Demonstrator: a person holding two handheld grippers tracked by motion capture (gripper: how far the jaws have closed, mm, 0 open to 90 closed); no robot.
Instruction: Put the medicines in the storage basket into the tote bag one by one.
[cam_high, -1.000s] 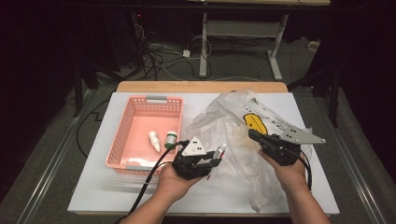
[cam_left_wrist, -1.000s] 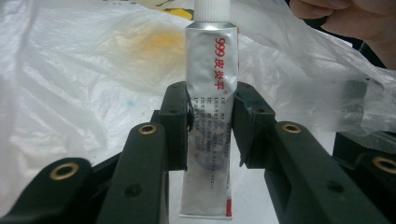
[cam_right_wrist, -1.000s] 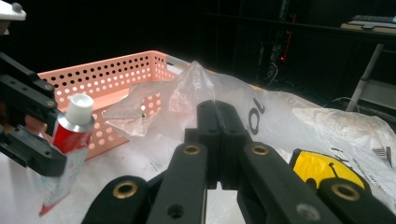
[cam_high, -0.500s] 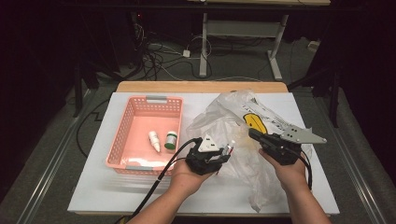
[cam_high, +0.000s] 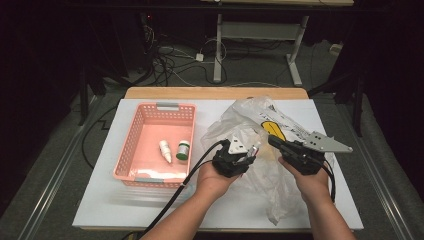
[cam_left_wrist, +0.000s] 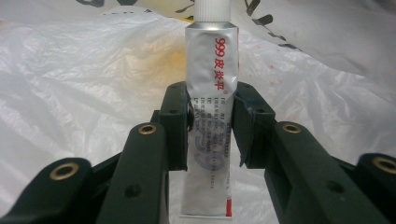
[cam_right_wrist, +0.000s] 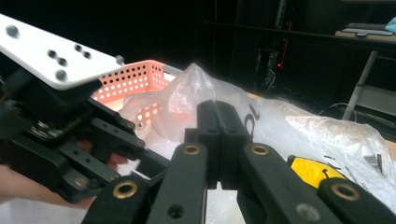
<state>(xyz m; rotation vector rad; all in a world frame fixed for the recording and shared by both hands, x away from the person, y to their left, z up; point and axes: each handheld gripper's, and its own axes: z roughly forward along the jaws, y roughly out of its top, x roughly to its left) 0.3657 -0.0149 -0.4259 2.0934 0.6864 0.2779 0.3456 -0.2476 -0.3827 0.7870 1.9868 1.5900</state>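
My left gripper is shut on a silver ointment tube with red print and a white cap, which points away from the jaws. In the high view this gripper hovers over the crumpled clear plastic bag at mid-table. My right gripper is just to its right, at the bag's yellow print, with its jaws pressed together. Whether bag film is pinched between them I cannot tell. The bag lies behind those jaws.
A pink perforated basket stands on the white tabletop to the left of the bag. It holds a small white dropper bottle and a green-capped bottle. A cable trails from the left gripper to the table's front edge.
My left gripper has carried the tube to the right, from beside the basket to over the bag, close to the right gripper. The right gripper has stayed put.
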